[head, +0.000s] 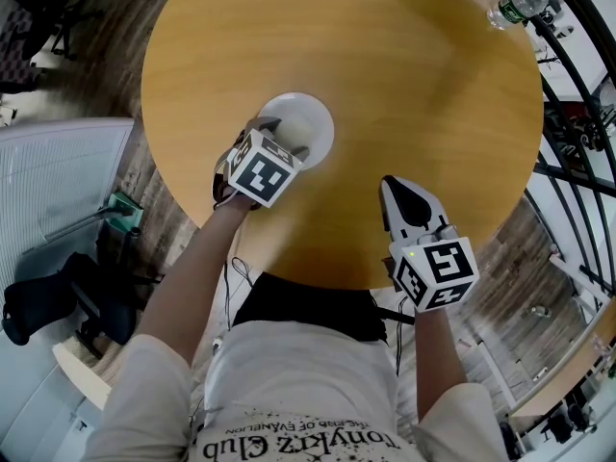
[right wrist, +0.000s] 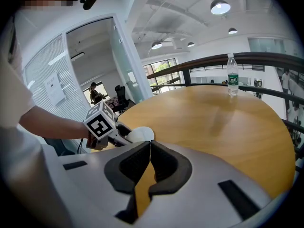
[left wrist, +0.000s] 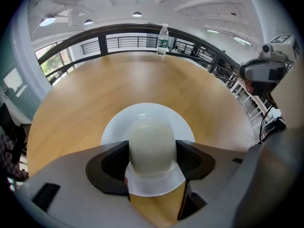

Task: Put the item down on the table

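A white bowl (head: 300, 125) is over the near left part of the round wooden table (head: 414, 85). My left gripper (head: 276, 142) is shut on the bowl's near side. In the left gripper view the bowl (left wrist: 152, 141) fills the gap between the two dark pads (left wrist: 190, 159), which press on its sides. Whether the bowl rests on the wood or hangs just above it, I cannot tell. My right gripper (head: 401, 189) is shut and empty at the table's near right edge, pointing across it. The right gripper view shows its jaws (right wrist: 148, 148) touching, and the bowl (right wrist: 141, 134) beyond them.
A clear water bottle (head: 513, 6) stands at the table's far right edge, also seen as the bottle (left wrist: 163, 39) in the left gripper view. A black railing (head: 577, 75) runs past the table on the right. Chairs and a glass partition stand at the left.
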